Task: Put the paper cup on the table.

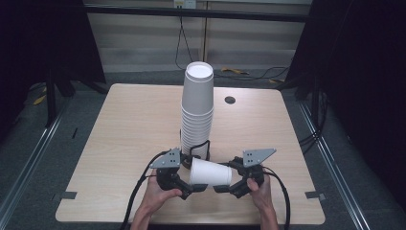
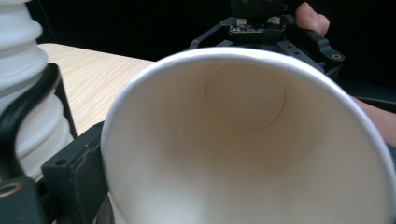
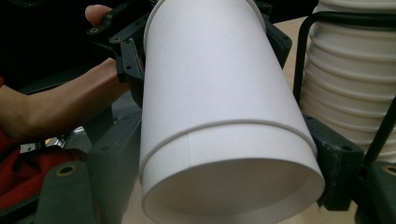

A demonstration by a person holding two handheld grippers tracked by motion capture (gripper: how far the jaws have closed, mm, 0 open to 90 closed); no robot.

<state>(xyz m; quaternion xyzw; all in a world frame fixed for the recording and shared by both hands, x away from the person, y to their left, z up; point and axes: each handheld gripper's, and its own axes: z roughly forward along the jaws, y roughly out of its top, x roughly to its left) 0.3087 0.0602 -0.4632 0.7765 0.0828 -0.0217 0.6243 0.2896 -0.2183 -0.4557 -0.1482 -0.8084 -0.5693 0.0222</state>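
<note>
Tall stack of cups (image 1: 197, 108) is standing mid-tabletop (image 1: 129, 124), just behind both hands, which are holding one white cup (image 1: 209, 172) sideways: right hand-held gripper (image 1: 229, 184) clamping its base end, left hand-held gripper (image 1: 190, 188) spread around its rim.

— What stands on the surface (image 1: 119, 139) apart from the work in hand?

— A tall stack of white paper cups (image 1: 197, 108), upright near the middle, its top cup open upward. The lower part shows many nested rims, ribbed one above another.

— Anything else on the light wood?

— A small dark round hole (image 1: 230, 100) to the right of the stack, towards the far edge.

— And beyond the far edge?

— A grey floor (image 1: 143, 76) with black cables (image 1: 268, 74) trailing over it, and a pale panelled wall (image 1: 143, 43) behind. A thin cable (image 1: 180, 45) hangs down that wall. Dark curtains (image 1: 43, 38) close off both sides.

— Beside the surface?

— Metal rails (image 1: 28, 163) run along the floor, left and right.
</note>
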